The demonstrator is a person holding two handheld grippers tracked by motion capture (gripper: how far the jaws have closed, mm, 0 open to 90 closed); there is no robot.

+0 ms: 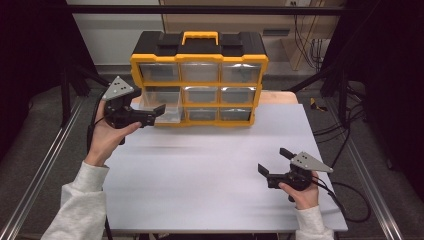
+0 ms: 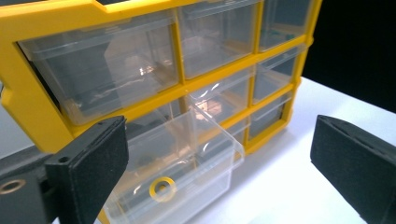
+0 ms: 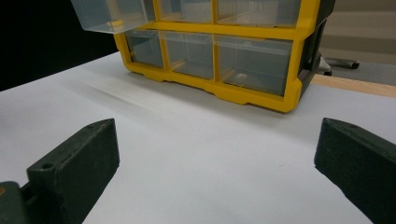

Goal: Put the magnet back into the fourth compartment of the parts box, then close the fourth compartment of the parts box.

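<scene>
I am holding my left hand-held gripper point(image 1: 159, 111) spread wide just before the pulled-out clear drawer point(image 2: 187, 172), which is jutting from the yellow organizer point(image 1: 199, 80) with a yellow ring point(image 2: 162, 188) inside. My right hand-held gripper point(image 1: 272, 161) is resting spread and empty over the white surface point(image 1: 210, 175).

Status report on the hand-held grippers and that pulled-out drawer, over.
Left hand-held gripper open, at the pulled-out clear drawer, not gripping. Yellow ring inside the drawer. Right hand-held gripper open over the white table. Nothing in the way.
</scene>
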